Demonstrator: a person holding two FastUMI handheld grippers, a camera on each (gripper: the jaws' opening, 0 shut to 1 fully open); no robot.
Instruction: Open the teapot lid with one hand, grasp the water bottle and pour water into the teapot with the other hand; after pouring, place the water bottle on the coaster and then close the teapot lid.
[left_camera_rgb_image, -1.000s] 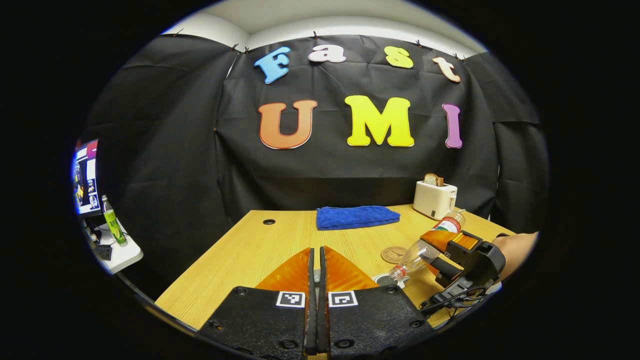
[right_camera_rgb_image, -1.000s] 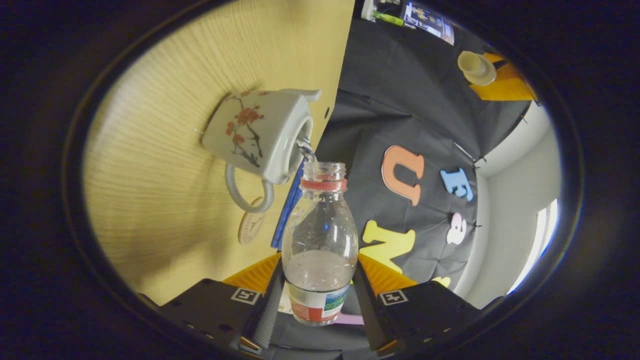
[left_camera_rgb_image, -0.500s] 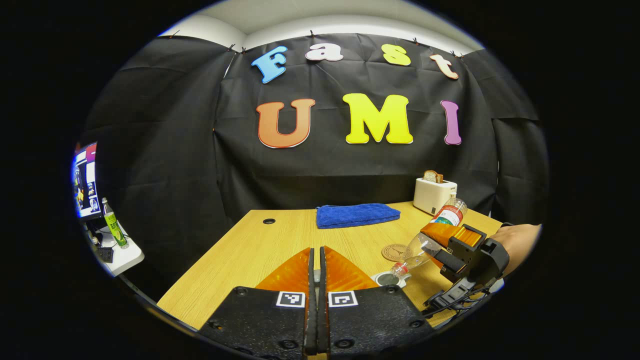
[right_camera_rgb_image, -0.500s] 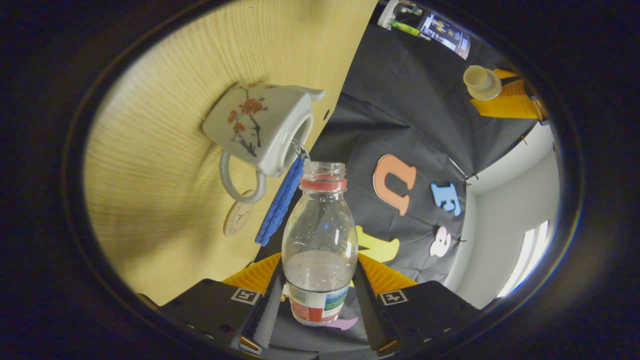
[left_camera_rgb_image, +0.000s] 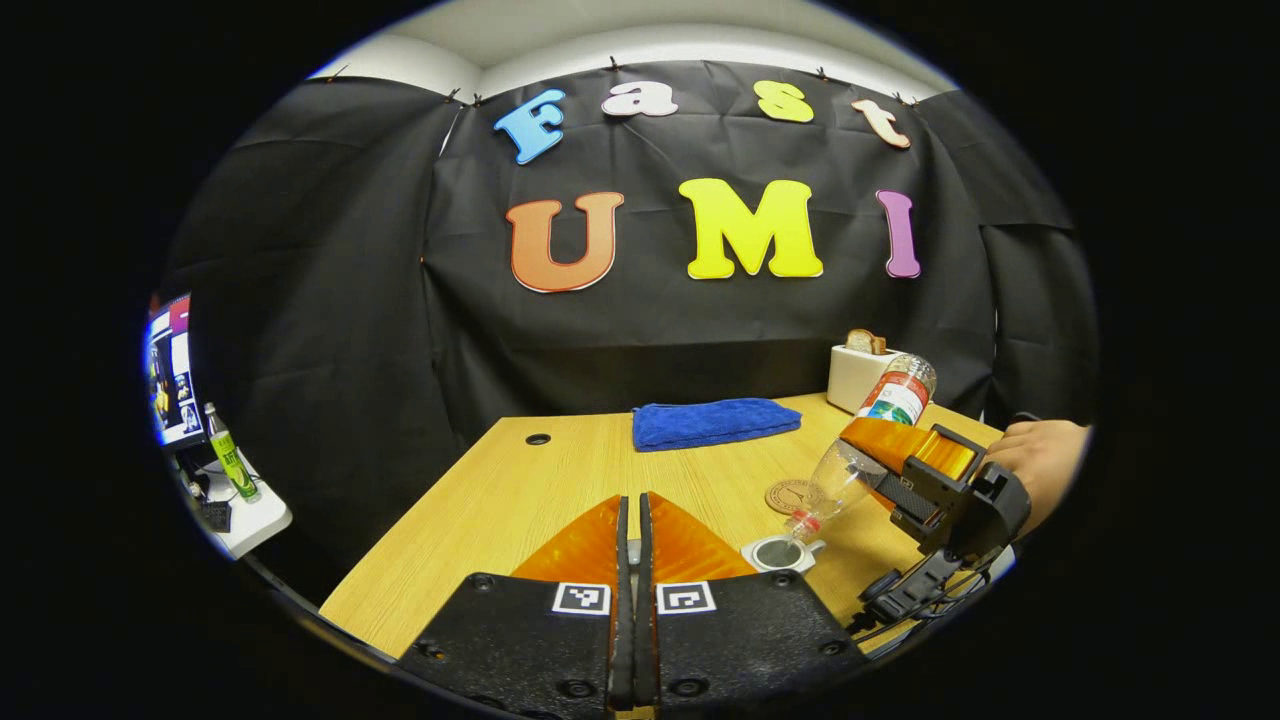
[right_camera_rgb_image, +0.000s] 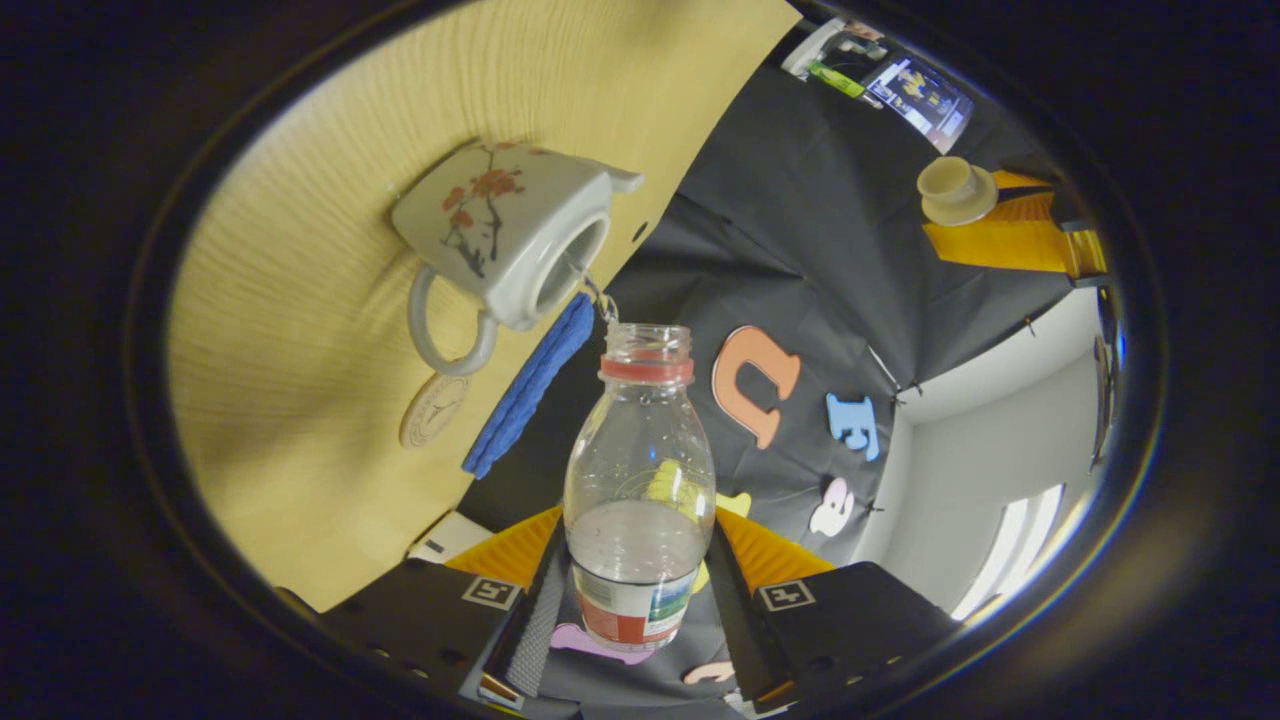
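the left gripper (left_camera_rgb_image: 629, 560) had its fingers pressed narrow together, and seen from the right gripper view it held the lid (right_camera_rgb_image: 955, 190) up and aside, likely to keep the pot's mouth free. near the desk's (left_camera_rgb_image: 520, 490) front right edge stood the open teapot (left_camera_rgb_image: 780, 552). the right gripper (right_camera_rgb_image: 635, 600) clamped the bottle (right_camera_rgb_image: 640, 480) by its body, neck tipped down at the teapot's opening so a thin stream fell in. the coaster (left_camera_rgb_image: 792, 495) lay just behind the teapot, bare, ready for the bottle. a cloth (left_camera_rgb_image: 712, 422) lay at the desk's far edge, a toaster (left_camera_rgb_image: 858, 372) in the far right corner.
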